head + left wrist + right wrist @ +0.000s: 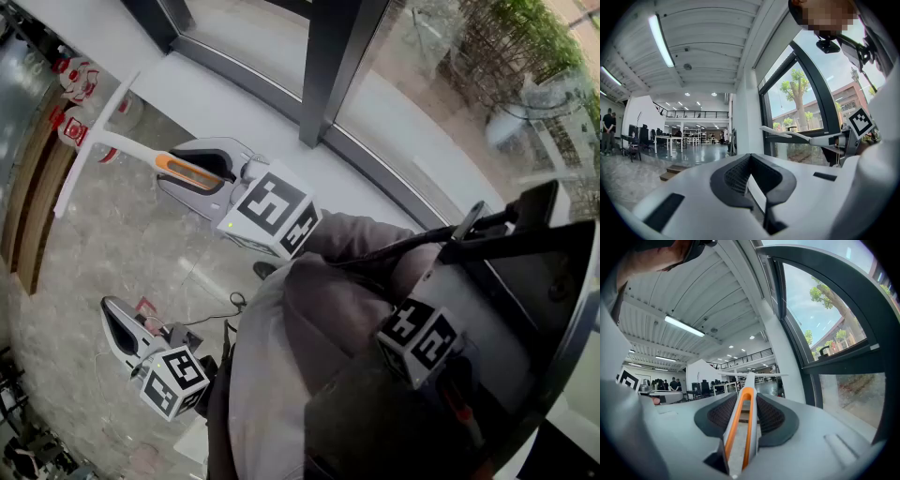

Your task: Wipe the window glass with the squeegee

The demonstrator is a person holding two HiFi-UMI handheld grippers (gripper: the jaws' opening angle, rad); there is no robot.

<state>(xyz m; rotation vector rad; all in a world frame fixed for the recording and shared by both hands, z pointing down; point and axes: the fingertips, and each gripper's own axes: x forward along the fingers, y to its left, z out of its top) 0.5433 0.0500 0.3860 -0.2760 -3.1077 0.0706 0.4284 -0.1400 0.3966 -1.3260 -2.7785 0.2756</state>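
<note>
The squeegee [98,141] has a white T-shaped blade and a white handle with an orange grip. My right gripper [211,169] is shut on that grip and holds it level, with the blade out to the left above the floor. In the right gripper view the orange grip [740,418] runs between the black pads [771,416] of the right gripper [747,397], and the blade [752,375] shows at the far end. My left gripper [117,328] hangs lower left; in its own view the left gripper [750,159] is shut and empty. Off to its right is the squeegee [787,135]. The window glass [450,84] lies to the right.
A dark window post [328,66] and a low sill [281,103] run along the glass. Red-and-white objects [75,75] and a wooden bench [33,206] stand at the left. A cable [234,300] lies on the marble floor. Desks and people [607,131] are far off in the hall.
</note>
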